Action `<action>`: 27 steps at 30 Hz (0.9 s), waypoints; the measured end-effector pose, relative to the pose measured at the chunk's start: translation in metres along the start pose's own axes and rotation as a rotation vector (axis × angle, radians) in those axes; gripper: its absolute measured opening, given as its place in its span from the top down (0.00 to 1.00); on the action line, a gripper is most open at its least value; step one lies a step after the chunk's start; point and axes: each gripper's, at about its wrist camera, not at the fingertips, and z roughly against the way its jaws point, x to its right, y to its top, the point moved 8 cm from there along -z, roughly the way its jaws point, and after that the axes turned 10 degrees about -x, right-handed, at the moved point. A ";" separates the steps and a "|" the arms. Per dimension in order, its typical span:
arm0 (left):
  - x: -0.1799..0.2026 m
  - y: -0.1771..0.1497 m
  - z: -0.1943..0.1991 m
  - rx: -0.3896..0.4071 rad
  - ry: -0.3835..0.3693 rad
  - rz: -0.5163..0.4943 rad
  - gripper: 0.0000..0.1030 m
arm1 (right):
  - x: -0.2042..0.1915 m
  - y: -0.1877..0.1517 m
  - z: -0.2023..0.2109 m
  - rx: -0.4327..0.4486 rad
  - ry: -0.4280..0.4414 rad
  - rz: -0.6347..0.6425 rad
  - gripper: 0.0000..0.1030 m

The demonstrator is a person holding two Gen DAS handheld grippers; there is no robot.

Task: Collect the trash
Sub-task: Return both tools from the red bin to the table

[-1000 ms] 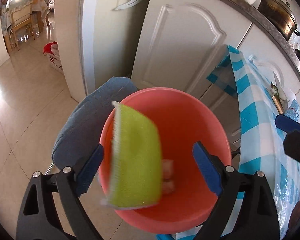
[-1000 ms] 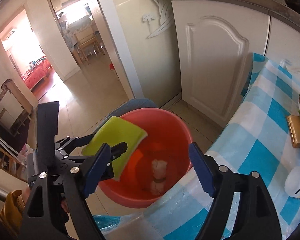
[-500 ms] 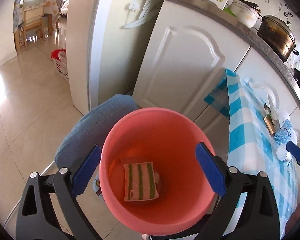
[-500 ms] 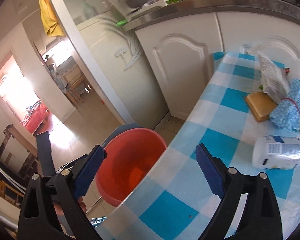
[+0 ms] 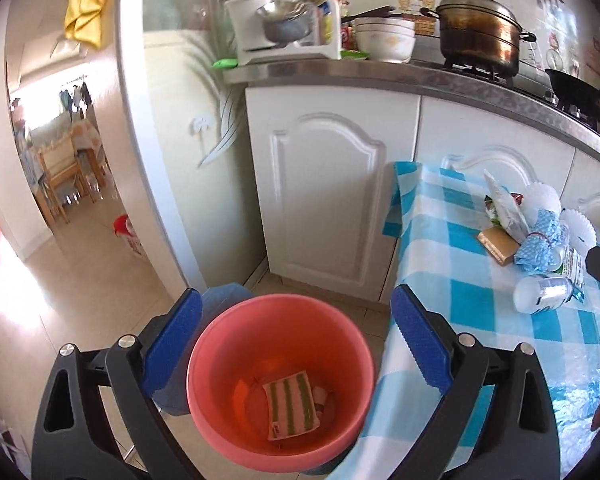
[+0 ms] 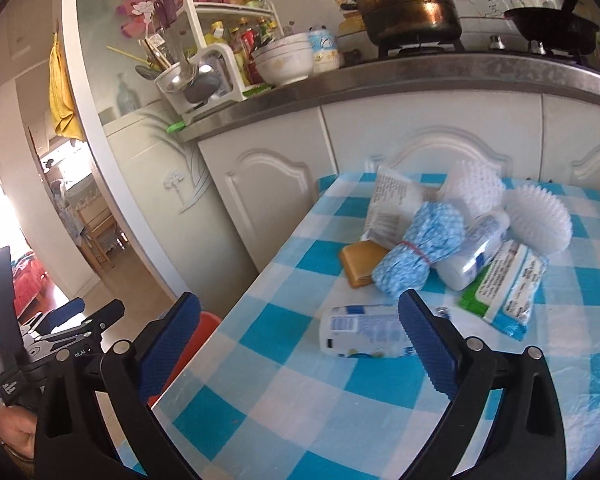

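- The left gripper (image 5: 296,344) hangs above the red bucket (image 5: 220,412), jaws spread wide with nothing between them.
- A striped sponge (image 5: 290,408) lies flat on the bucket's bottom, partly covering some paler scraps.
- The right gripper (image 6: 300,344) points over the checked desk (image 6: 300,408); its jaws have just been opening and now stand fully apart, empty.
- Trash left on the desk: a white bottle (image 6: 359,336) lying on its side just ahead of the right jaws, then a cluster behind it of a brown block (image 6: 359,266), a blue tied bundle (image 6: 417,254), a second bottle (image 6: 471,256), a wipes pack (image 6: 507,288), a white packet (image 6: 391,204) and two white bristly pieces (image 6: 539,220).
- Risk, as I judge it: the near bottle is round and on its side, so a pinch off its middle could roll it toward the desk's edge or squirt it out of the jaws.
- The cluster is packed, items touching; reaching into it may nudge neighbours or catch two at once.
- The bucket sits low beside the desk's edge, so a release made too soon could miss it and land on the floor.
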 end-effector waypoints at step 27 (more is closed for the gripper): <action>0.164 0.014 0.031 0.002 -0.036 -0.271 0.07 | 0.150 -0.006 0.058 0.127 -0.023 -0.239 0.04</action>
